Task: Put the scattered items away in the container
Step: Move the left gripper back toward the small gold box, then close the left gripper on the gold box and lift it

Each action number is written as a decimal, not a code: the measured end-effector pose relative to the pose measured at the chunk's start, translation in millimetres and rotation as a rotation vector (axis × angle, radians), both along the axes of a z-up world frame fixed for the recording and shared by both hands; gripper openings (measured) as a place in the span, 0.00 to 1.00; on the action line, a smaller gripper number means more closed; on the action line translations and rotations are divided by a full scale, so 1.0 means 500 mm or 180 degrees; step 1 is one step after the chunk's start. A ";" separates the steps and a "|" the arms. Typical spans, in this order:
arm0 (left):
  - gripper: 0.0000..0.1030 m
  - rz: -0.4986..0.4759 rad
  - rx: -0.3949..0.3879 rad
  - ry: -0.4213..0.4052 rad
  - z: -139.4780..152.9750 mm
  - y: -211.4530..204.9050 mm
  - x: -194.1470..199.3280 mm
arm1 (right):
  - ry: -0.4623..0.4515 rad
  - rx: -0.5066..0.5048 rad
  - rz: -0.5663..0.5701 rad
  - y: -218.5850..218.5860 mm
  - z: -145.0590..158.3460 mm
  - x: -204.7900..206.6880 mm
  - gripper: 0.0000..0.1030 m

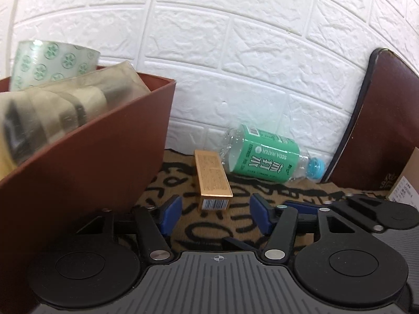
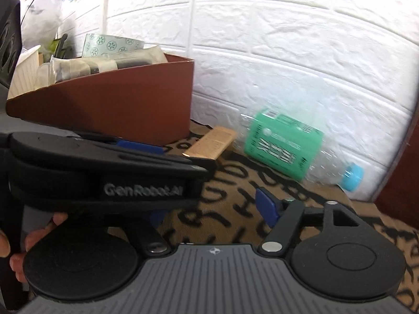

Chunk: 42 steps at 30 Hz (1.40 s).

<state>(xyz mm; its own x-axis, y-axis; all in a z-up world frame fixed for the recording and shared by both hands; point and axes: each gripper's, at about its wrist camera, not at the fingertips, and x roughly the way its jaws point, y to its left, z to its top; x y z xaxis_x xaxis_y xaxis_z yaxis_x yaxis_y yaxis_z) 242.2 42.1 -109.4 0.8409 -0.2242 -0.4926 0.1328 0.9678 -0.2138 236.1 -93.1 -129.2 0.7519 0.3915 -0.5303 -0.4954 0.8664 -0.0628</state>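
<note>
A small gold box [image 1: 213, 180] lies on the patterned cloth, just ahead of my open, empty left gripper [image 1: 214, 213]. A clear soda-water bottle [image 1: 264, 154] with a green label and blue cap lies on its side by the wall behind it. The brown container [image 1: 86, 157] stands at the left, holding a tape roll [image 1: 52, 62] and packets. In the right wrist view, my right gripper [image 2: 212, 209] is open and empty, its left finger hidden behind the left gripper's body [image 2: 104, 172]. The gold box [image 2: 212, 144], bottle [image 2: 285, 146] and container [image 2: 117, 104] lie beyond.
A white brick-pattern wall [image 1: 235, 52] closes the back. A dark brown board [image 1: 377, 120] leans on the wall at the right, with a cardboard box [image 1: 406, 180] in front of it. Bags and clutter [image 2: 39, 26] stand left of the container.
</note>
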 end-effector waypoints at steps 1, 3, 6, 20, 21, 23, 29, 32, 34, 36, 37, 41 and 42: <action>0.66 -0.0008 -0.0040 0.0028 -0.004 0.005 0.007 | 0.0018 0.0000 0.0029 0.004 -0.001 0.008 0.68; 0.61 -0.0013 -0.0018 0.0063 -0.008 0.006 0.019 | 0.0049 -0.0003 0.0057 0.012 -0.003 0.021 0.65; 0.52 -0.0172 -0.0066 0.0061 -0.008 0.001 0.032 | 0.0108 0.0003 0.0060 0.020 -0.006 0.039 0.63; 0.43 -0.0101 -0.0028 0.0051 -0.018 -0.005 0.063 | 0.0180 0.0127 0.0066 0.018 -0.013 0.073 0.28; 0.42 -0.0101 -0.0035 0.0053 -0.019 -0.004 0.062 | 0.0162 0.0111 0.0067 0.019 -0.013 0.071 0.27; 0.42 -0.0089 -0.0052 0.0057 -0.021 -0.002 0.058 | 0.0112 0.0035 0.0064 0.025 -0.013 0.063 0.27; 0.42 -0.0101 -0.0072 0.0101 -0.015 0.006 0.016 | 0.0139 0.0076 0.0100 0.021 -0.009 0.023 0.27; 0.42 -0.0132 0.0046 0.0096 -0.008 -0.001 -0.035 | 0.0114 0.0063 0.0125 0.016 -0.009 -0.030 0.26; 0.42 -0.0165 0.0113 0.0105 -0.004 -0.002 -0.074 | 0.0090 0.0031 0.0140 0.015 -0.010 -0.073 0.26; 0.41 -0.0200 0.0076 0.0138 -0.002 -0.004 -0.116 | 0.0080 0.0039 0.0105 0.008 -0.008 -0.121 0.26; 0.42 -0.0213 0.0049 0.0163 -0.001 -0.006 -0.138 | 0.0092 0.0078 0.0087 0.002 -0.008 -0.144 0.26; 0.40 -0.0292 0.0038 0.0239 0.002 -0.019 -0.232 | 0.0249 0.0335 -0.0009 -0.029 -0.006 -0.228 0.24; 0.37 -0.0323 0.0031 0.0264 0.002 -0.023 -0.256 | 0.0263 0.0344 -0.0032 -0.035 -0.008 -0.254 0.24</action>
<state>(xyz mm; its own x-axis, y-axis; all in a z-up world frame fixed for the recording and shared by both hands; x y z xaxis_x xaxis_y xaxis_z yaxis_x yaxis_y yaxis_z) 114.0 30.4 -108.2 0.7704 -0.3008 -0.5621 0.2123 0.9524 -0.2187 109.2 -110.8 -133.0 0.7117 0.4423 -0.5458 -0.4862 0.8709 0.0718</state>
